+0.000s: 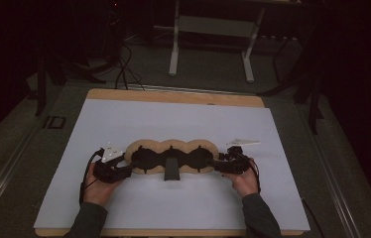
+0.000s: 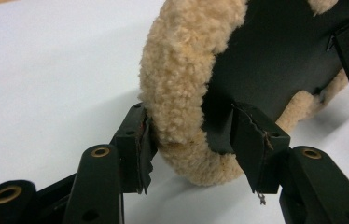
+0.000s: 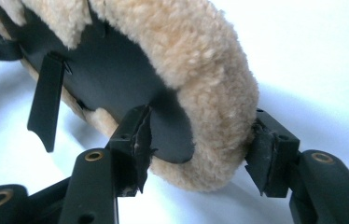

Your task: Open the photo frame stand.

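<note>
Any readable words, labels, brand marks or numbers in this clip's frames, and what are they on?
None: no readable text in any view.
The fleece-edged black pad carries no label, tag or print.
The white sheet on the table is blank.
The left gripper and right gripper show only brass rivets, no markings.

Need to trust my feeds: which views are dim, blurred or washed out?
High view: dim and murky, the fleece pad small, the surroundings nearly black. Left gripper view: bright, fleece sharp, nearest jaw parts soft. Right gripper view: the white table cover washed out, fleece crisp.
</note>
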Available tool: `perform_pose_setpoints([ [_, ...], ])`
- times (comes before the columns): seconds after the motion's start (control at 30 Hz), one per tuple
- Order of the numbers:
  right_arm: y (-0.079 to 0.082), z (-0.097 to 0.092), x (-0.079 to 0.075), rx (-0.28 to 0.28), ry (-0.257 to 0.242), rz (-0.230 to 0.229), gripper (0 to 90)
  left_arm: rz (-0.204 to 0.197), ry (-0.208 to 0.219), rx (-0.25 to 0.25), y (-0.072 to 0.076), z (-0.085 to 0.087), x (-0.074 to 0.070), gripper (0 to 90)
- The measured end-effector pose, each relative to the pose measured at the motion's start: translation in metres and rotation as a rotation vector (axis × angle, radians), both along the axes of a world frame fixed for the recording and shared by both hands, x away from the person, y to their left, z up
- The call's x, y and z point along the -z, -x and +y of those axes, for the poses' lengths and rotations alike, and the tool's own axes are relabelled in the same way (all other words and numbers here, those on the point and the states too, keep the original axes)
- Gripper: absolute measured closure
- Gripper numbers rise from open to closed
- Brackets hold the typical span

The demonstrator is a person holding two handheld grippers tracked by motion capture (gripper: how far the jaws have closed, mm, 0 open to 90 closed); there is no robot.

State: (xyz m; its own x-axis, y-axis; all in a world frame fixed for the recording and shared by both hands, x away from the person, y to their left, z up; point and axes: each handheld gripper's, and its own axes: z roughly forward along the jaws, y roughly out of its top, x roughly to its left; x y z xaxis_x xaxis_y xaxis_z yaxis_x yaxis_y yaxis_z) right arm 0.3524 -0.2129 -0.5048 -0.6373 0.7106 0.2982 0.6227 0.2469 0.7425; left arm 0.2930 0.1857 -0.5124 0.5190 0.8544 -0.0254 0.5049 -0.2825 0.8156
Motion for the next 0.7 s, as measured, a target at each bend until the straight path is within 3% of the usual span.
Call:
perform_pose_setpoints([
  [0.07,0.001,0.000,0.000,-0.001,0.011,-0.009,45.6,-0.024,-0.049,0.006,0.003,-0.003,0.000,51.5],
  [0.2,0.001,0.002,-0.001,0.000,0.036,-0.025,45.2,-0.040,-0.065,0.009,0.004,-0.006,0.000,52.6],
  [0.37,-0.001,0.007,-0.003,0.043,0.106,-0.076,40.7,-0.101,-0.093,-0.009,0.002,-0.015,0.003,52.6],
  [0.5,-0.001,0.006,-0.002,0.046,0.106,-0.101,40.7,-0.131,-0.112,-0.002,0.002,-0.016,0.005,52.6],
  [0.63,0.001,0.004,0.003,0.043,0.088,-0.121,40.6,-0.115,-0.093,0.003,0.002,-0.015,0.004,52.5],
  [0.67,0.001,0.004,0.003,0.043,0.088,-0.121,40.6,-0.103,-0.074,0.006,0.002,-0.013,0.003,52.5],
  [0.7,0.002,0.002,0.002,0.041,0.075,-0.115,40.8,-0.074,-0.021,0.012,0.001,-0.008,0.002,53.5],
])
